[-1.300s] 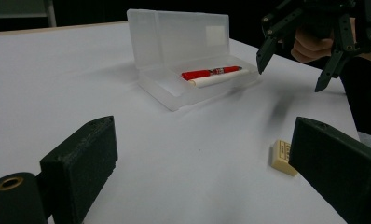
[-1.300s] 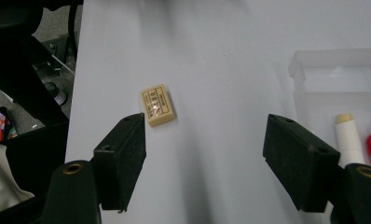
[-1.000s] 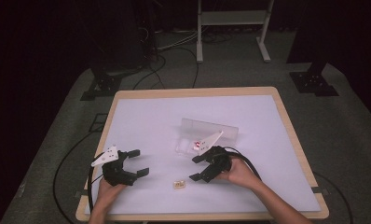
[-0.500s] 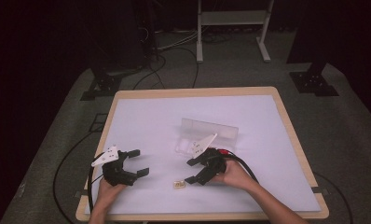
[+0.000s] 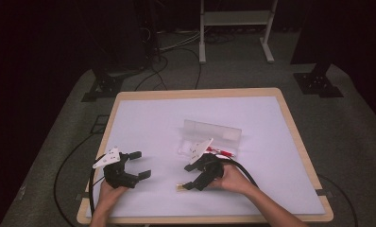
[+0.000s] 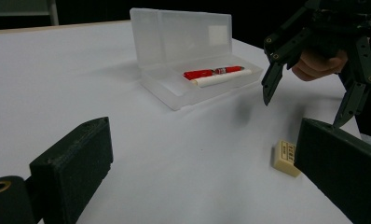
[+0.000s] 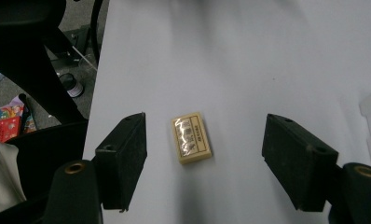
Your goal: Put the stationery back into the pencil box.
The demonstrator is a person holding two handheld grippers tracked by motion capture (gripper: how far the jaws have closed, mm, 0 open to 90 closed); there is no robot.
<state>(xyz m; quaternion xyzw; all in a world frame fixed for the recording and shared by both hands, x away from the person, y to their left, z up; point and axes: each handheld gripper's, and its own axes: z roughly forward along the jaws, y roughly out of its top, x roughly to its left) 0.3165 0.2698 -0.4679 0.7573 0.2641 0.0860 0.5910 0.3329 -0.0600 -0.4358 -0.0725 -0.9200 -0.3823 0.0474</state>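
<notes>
A small cream eraser (image 5: 180,187) lies on the white table (image 5: 153,118) near the front edge. My right gripper (image 5: 190,183) hangs just above it, open, and in the right gripper view the eraser (image 7: 191,137) lies between the two spread jaws, touching neither. Behind it stands an open clear pencil case (image 5: 214,137) holding a red pen (image 6: 211,72) and a white stick (image 6: 223,79). My left gripper (image 5: 142,164) rests at the front left, open and empty, facing the eraser (image 6: 286,157) and the right gripper (image 6: 309,102).
The table has a wooden rim (image 5: 195,92). Cables (image 5: 172,52) and metal stand feet (image 5: 318,82) lie on the grey floor beyond the far edge. A black cable (image 5: 245,170) trails from the right gripper across the table.
My right gripper has moved from beside the pencil case toward the front left and now sits over the eraser. The left gripper has stayed put.
</notes>
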